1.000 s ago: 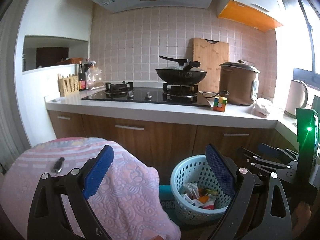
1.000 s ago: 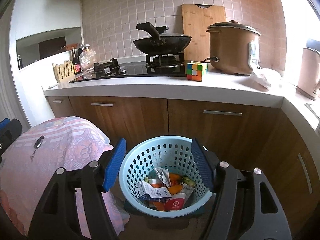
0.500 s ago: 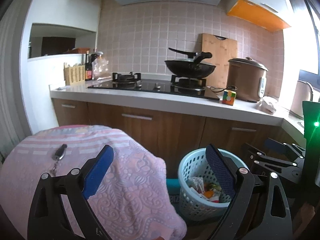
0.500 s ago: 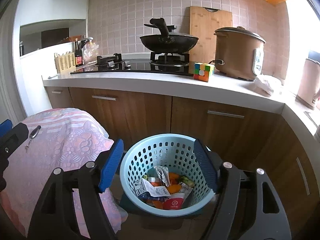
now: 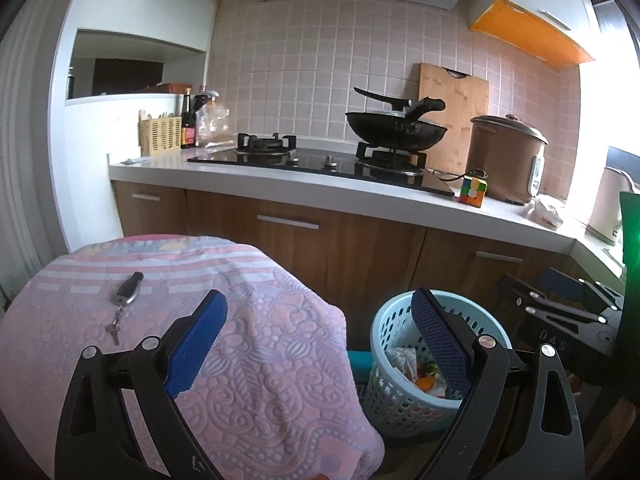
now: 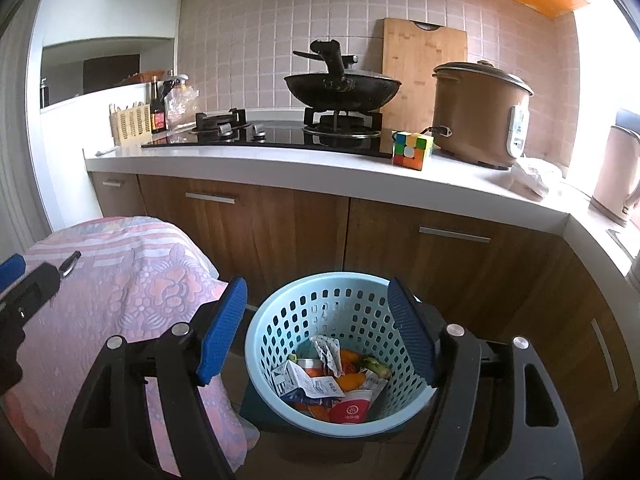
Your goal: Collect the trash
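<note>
Kitchen floor: trash basket [image 6: 340, 360] w/ wrappers; both hand-held grippers empty.

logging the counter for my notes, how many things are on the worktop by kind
Cookware: 2, wok and rice cooker
Kettle: 1
Cutting board: 1
Puzzle cube: 1
Utensil basket: 1
Dark sauce bottles: 2
Crumpled bags: 2
Total: 10
</note>
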A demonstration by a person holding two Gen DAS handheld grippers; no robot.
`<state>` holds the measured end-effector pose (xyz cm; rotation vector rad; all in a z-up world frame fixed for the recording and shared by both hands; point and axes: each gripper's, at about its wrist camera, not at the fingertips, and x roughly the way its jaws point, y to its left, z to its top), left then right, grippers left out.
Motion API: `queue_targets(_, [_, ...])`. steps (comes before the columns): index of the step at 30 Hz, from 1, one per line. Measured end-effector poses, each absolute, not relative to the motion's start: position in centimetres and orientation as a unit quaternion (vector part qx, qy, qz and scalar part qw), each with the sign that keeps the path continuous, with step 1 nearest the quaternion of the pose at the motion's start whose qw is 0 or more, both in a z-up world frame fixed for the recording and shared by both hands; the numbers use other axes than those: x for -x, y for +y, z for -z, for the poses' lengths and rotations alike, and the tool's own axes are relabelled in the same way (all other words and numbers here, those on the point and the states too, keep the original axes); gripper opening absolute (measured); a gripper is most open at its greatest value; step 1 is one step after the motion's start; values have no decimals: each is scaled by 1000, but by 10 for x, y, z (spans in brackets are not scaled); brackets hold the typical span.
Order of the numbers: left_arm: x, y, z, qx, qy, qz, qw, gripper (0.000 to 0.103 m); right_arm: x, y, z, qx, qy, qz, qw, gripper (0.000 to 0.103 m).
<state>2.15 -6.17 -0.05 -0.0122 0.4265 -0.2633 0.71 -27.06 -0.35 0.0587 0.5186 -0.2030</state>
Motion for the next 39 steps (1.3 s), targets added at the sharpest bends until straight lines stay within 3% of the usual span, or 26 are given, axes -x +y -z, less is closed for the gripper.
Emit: queue_targets(39, [-16,-60,-2,3,214,115,970,91,0,-271,-8,-41,225,101,968,71])
